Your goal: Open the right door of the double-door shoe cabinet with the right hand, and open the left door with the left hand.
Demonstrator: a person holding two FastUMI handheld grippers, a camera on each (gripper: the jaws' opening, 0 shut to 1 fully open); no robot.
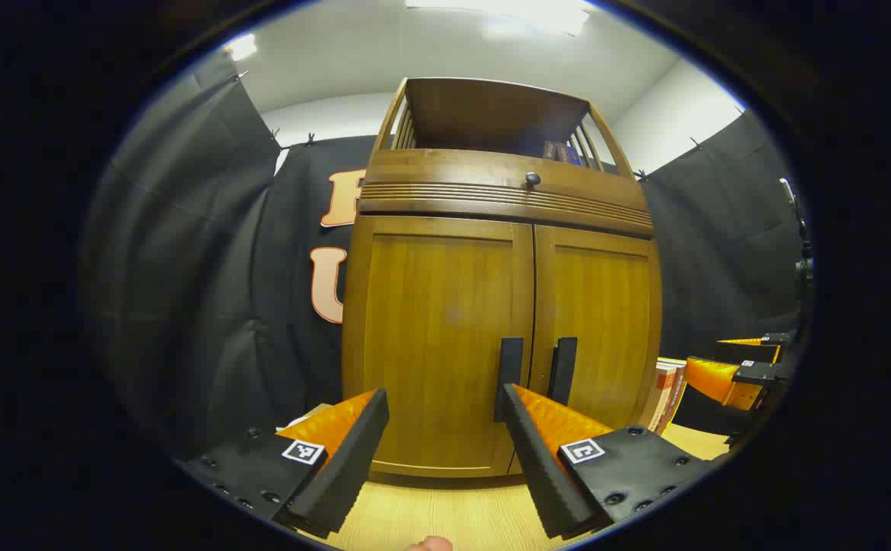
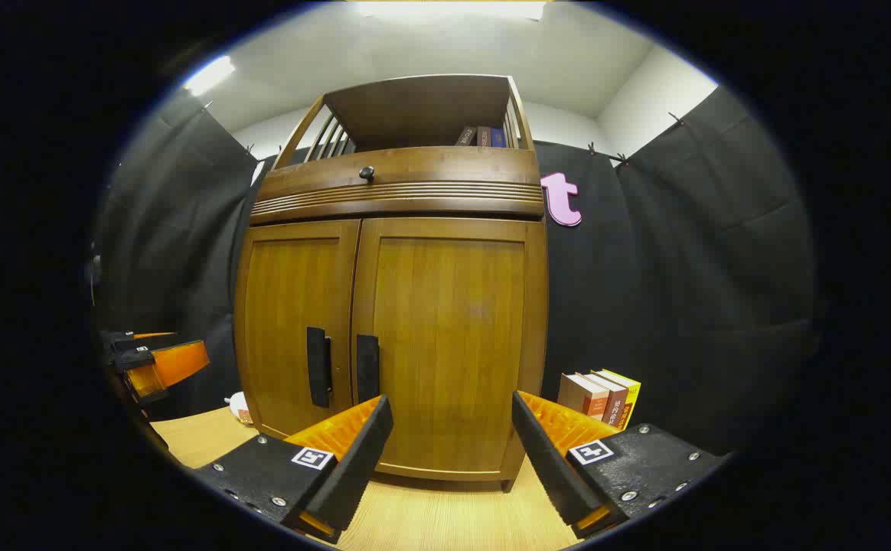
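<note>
Wood-grain cabinet (image 1: 491, 306), flat-panel doors closed — left tongs (image 1: 445, 451), right tongs (image 2: 449, 451) wide, empty.

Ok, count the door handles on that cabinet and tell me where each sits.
2. The left door handle runs upright along the left door's inner edge; the right door handle runs upright along the right door's inner edge, beside it. A knob sits on the drawer above, not counted.

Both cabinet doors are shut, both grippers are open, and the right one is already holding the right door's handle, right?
Not quite. The doors are shut and both grippers are open, but the right gripper holds nothing yet. In the right gripper view its fingers stand apart in front of the right door, with the right door's handle off beside them, ungrasped. The left gripper also hovers open before the left door.
</note>
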